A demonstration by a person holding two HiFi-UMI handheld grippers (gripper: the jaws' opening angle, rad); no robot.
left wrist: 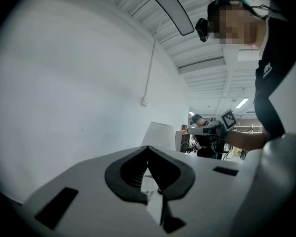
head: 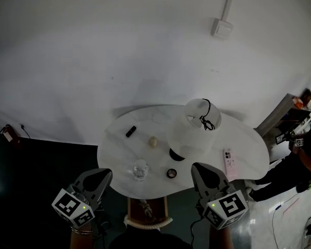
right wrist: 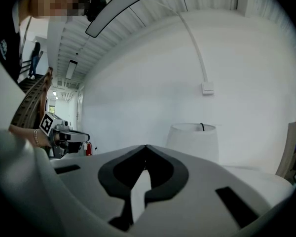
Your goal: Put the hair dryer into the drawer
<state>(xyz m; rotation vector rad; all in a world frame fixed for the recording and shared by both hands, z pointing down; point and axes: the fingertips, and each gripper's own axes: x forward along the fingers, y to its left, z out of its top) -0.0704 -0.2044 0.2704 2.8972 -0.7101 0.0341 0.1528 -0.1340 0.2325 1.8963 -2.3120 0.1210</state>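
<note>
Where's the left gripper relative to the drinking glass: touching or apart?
Apart. In the head view, a strip of bare tabletop shows between the left gripper and the drinking glass.

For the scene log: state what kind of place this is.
Probably a staged room corner inside a lab or workshop hall: a white table with a lamp shade against a bare wall, ceiling strip lights, another person nearby.

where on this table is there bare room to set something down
The table's right lobe beyond the white remote is bare, and so is the far strip behind the black bar. The near middle is crowded: glass, small dark dish and white lampshade.
</note>
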